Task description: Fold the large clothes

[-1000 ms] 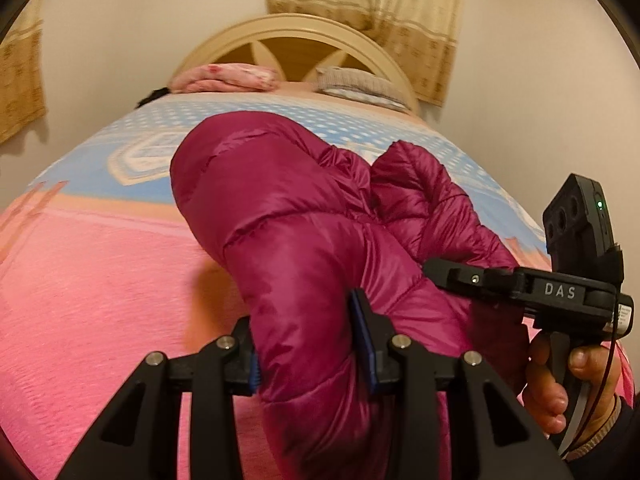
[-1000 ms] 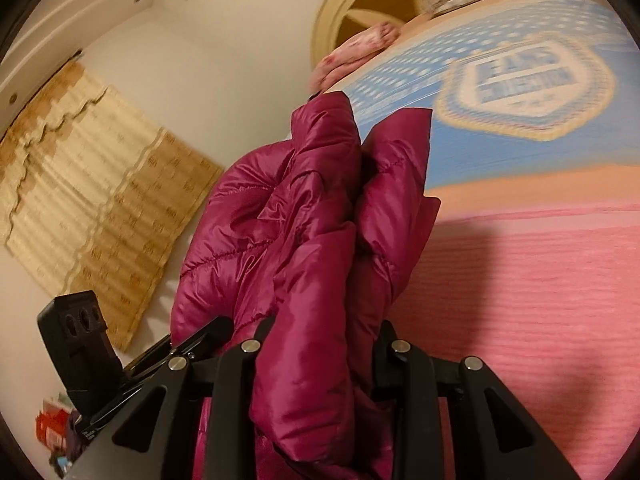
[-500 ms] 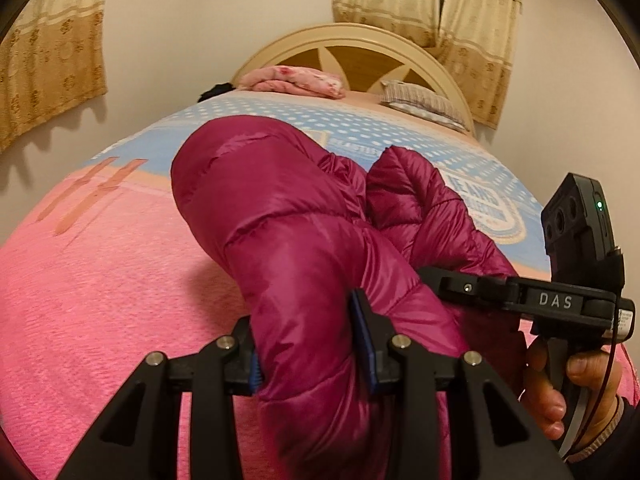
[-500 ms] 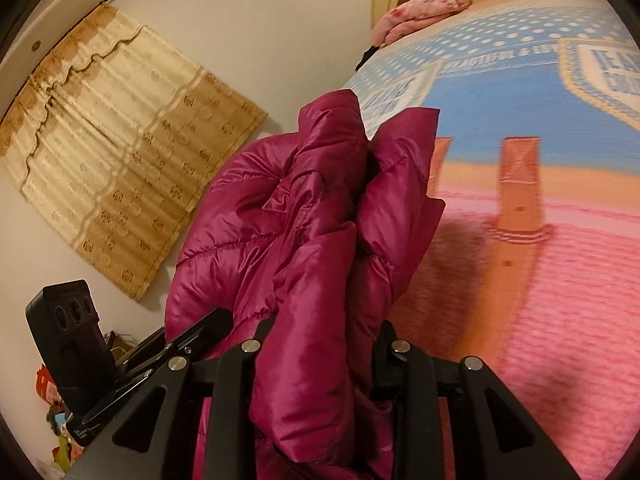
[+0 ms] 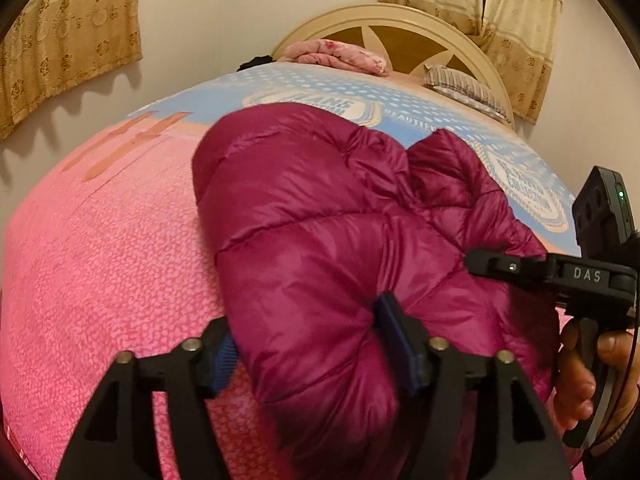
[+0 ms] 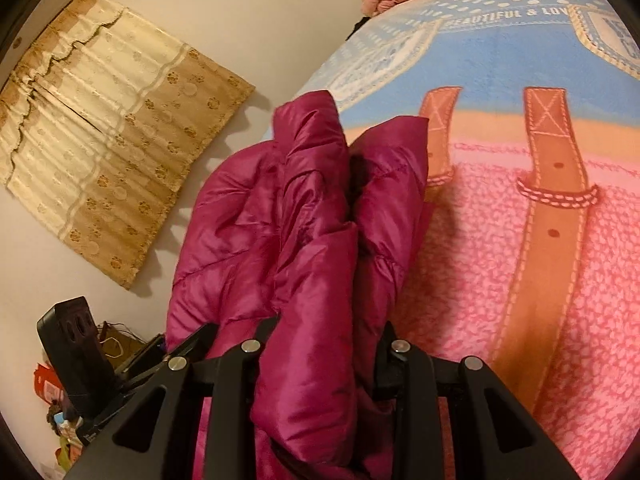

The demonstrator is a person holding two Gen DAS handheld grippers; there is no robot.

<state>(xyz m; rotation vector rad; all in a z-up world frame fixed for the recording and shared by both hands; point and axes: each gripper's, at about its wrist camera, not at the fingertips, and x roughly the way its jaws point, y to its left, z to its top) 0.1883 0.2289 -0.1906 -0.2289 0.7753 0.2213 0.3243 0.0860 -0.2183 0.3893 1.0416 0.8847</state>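
Observation:
A magenta puffer jacket [image 5: 320, 240] is bunched and held up over the bed between both grippers. My left gripper [image 5: 308, 344] is shut on a thick fold of it, blue pads pressing both sides. My right gripper [image 6: 320, 344] is shut on another bunched fold of the jacket [image 6: 304, 216]. The right gripper also shows at the right of the left wrist view [image 5: 560, 276], in a hand beside the jacket. The left gripper's body shows at the lower left of the right wrist view [image 6: 80, 356].
The bed carries a pink and blue blanket [image 5: 100, 260] with brown strap prints [image 6: 548, 184]. A pink folded quilt [image 5: 336, 52] and a striped pillow [image 5: 460, 88] lie by the cream headboard [image 5: 400, 32]. Curtains [image 6: 104, 120] hang on the wall; clutter sits on the floor at left [image 6: 60, 432].
Both grippers have swung left with the jacket, still gripped. The views now show more of the pink near end and left side of the bed.

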